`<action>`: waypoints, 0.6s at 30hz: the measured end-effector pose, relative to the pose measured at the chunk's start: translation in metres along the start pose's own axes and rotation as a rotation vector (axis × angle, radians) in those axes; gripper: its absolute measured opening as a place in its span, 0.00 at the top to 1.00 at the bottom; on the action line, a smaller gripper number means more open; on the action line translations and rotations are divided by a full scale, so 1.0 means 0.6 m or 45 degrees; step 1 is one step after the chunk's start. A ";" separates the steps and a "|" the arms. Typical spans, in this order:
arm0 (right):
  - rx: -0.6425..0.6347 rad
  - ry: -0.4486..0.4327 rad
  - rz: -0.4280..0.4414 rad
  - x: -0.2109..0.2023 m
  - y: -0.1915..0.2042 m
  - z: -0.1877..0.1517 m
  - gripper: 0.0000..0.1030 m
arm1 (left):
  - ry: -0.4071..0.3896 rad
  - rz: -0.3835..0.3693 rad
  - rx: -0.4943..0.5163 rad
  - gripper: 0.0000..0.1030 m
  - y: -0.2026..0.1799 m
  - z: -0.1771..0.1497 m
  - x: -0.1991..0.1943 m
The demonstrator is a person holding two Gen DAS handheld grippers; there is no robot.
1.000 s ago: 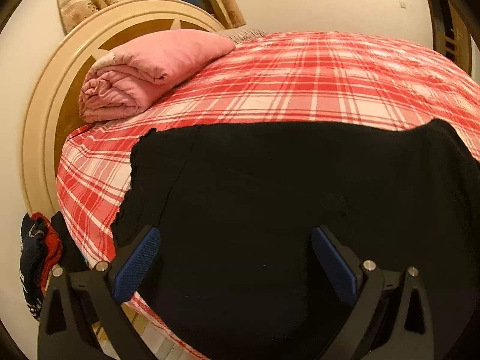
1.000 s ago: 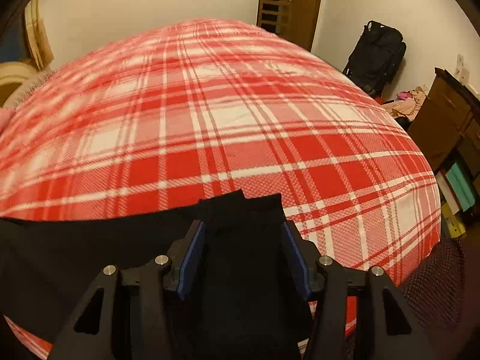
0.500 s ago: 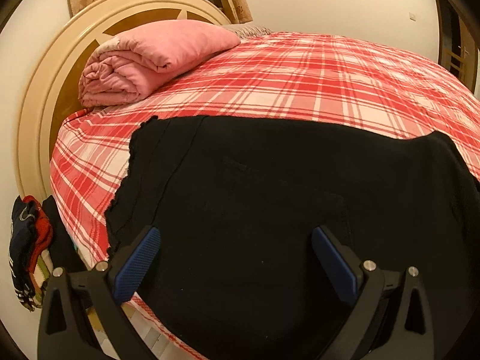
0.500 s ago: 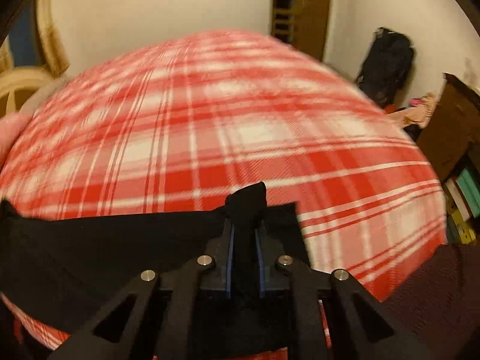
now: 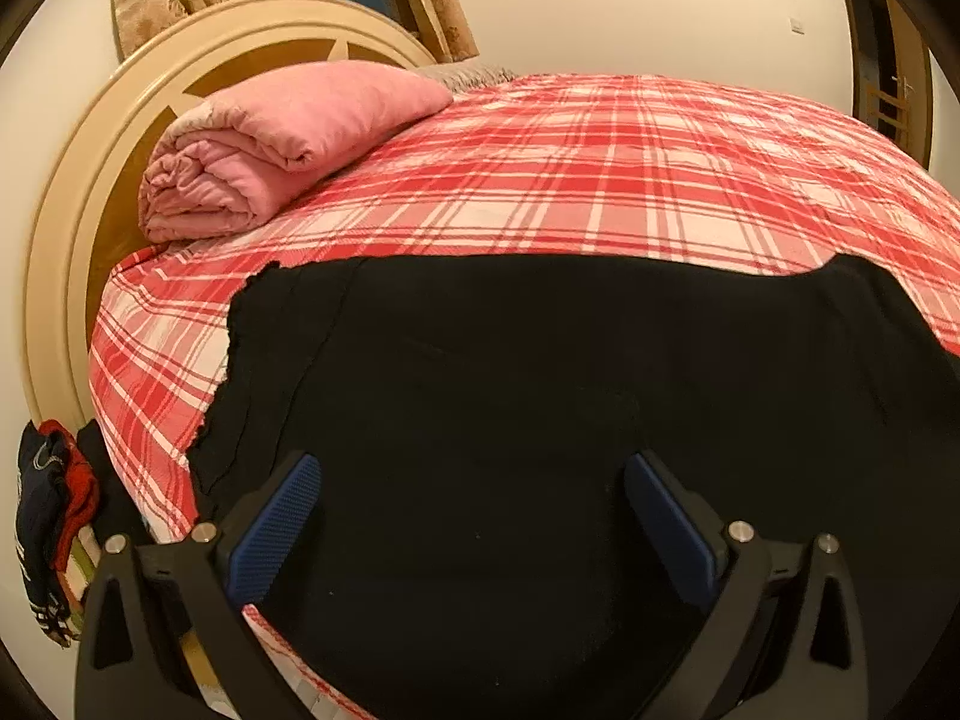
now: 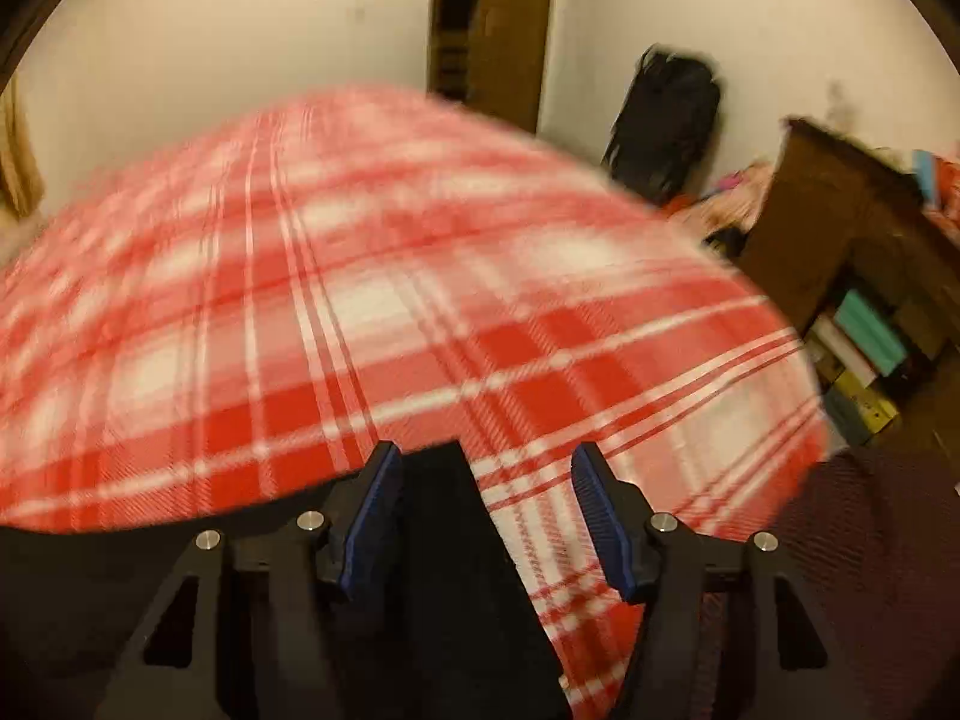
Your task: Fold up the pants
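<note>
The black pants [image 5: 540, 396] lie spread flat along the near side of the red plaid bed [image 5: 600, 180]. Their ragged left end [image 5: 234, 360] is nearest the headboard. My left gripper [image 5: 471, 480] is open and hovers over the middle of the pants, holding nothing. In the right wrist view the far end of the pants [image 6: 444, 516] lies flat on the bed [image 6: 360, 300]. My right gripper [image 6: 483, 468] is open above that corner, empty. The right wrist view is blurred by motion.
A rolled pink quilt [image 5: 270, 144] rests by the round cream headboard [image 5: 72, 228]. Clothes [image 5: 48, 510] hang at the bed's left. A black backpack [image 6: 666, 120], a door [image 6: 492, 30] and a brown shelf unit [image 6: 852, 258] stand beyond the bed's far side.
My right gripper closed on the pants' end half a second ago, then let go and opened; that end now lies flat. The left gripper stayed open and shifted only slightly.
</note>
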State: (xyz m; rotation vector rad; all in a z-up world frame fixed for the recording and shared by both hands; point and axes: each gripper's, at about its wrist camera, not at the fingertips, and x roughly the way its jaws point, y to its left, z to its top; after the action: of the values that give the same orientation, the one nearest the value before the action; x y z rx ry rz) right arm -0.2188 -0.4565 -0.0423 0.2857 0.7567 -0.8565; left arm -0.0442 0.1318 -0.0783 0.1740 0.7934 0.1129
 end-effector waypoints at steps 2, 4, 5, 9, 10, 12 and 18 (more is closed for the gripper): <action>-0.048 -0.063 0.108 -0.041 0.035 -0.005 0.41 | 0.005 0.030 -0.014 0.00 0.003 0.003 -0.006; -0.158 -0.073 0.324 -0.076 0.098 -0.014 0.43 | -0.026 -0.018 -0.021 0.00 0.000 0.010 -0.024; -0.225 -0.071 0.403 -0.087 0.132 -0.020 0.49 | -0.057 -0.067 -0.015 0.00 -0.007 0.020 -0.041; -0.468 0.039 0.658 -0.097 0.287 -0.059 0.65 | -0.158 -0.242 0.098 0.00 -0.065 0.048 -0.084; -0.485 0.065 0.694 -0.094 0.308 -0.067 0.66 | -0.169 -0.267 0.125 0.00 -0.081 0.053 -0.088; -0.534 0.086 0.705 -0.092 0.340 -0.089 0.66 | -0.159 -0.305 0.193 0.00 -0.122 0.062 -0.087; -0.396 0.119 0.692 -0.114 0.254 -0.121 0.66 | -0.050 -0.256 0.344 0.03 -0.228 0.086 -0.025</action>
State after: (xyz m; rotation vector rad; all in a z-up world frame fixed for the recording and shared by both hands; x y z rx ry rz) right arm -0.1656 -0.2826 -0.0556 0.2375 0.8333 -0.2089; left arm -0.0128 -0.0108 -0.0594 0.3495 0.7807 -0.1887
